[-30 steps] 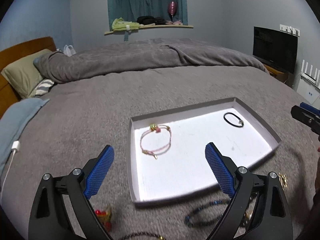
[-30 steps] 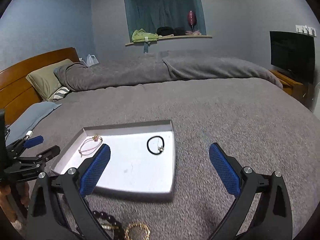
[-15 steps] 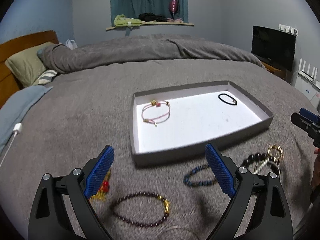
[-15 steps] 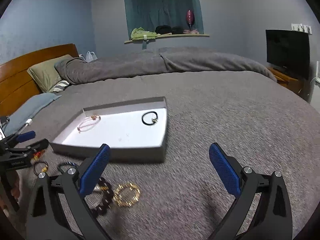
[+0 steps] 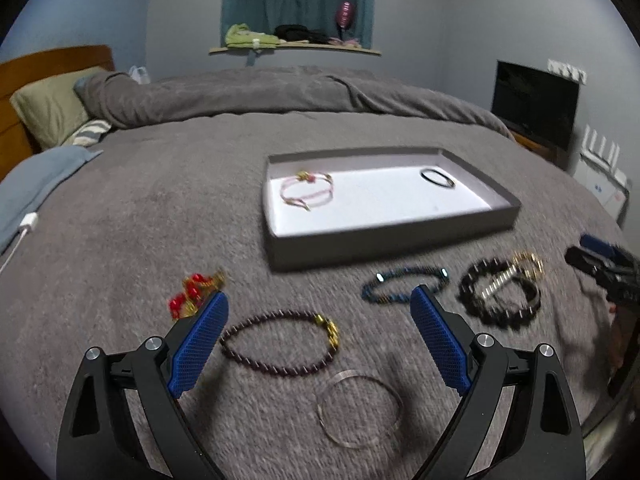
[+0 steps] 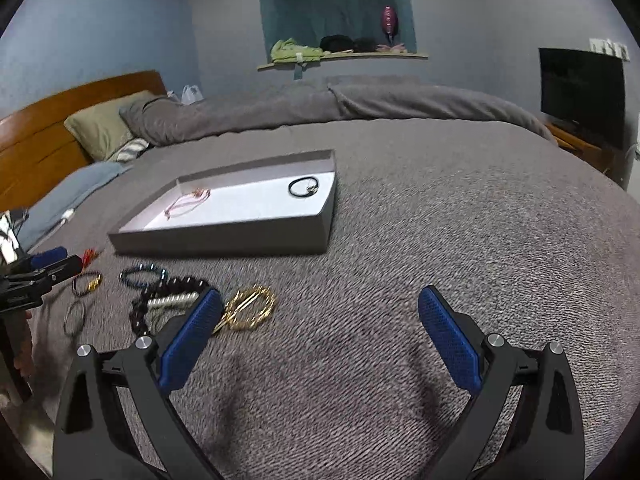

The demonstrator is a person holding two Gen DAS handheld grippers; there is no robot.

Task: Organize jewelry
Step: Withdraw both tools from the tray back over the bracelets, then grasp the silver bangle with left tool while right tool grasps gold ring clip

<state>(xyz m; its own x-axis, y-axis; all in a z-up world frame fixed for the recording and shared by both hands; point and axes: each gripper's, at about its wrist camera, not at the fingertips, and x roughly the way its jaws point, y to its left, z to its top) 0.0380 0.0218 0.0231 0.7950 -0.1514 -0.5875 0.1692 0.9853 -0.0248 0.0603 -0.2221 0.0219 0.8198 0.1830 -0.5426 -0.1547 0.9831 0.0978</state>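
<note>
While both tools hung over the grey bed cover [image 5: 160, 208], I had my left tool [image 5: 316, 332] spread wide with nothing between its blue pads, and my right tool [image 6: 316, 328] spread just as wide and just as empty. From the left wrist view, the dark purple beaded bracelet [image 5: 280, 344] with its gold clasp lay between the left pads, flat on the cover. At about 5 o'clock from it lay a clear bangle [image 5: 358, 410]; at 10 o'clock, a blurred red and gold piece [image 5: 194, 292] just beside the left pad. At 2 o'clock sat the blue beaded bracelet [image 5: 404, 284], and beyond it a heap of black beads, a silver bar and a gold chain bracelet [image 5: 502, 290], touching one another. At 12 o'clock stood the shallow grey tray [image 5: 392, 232], holding a pink cord bracelet [image 5: 306, 192] at its left end and a black band [image 5: 438, 179] at its far right corner, well apart.
</note>
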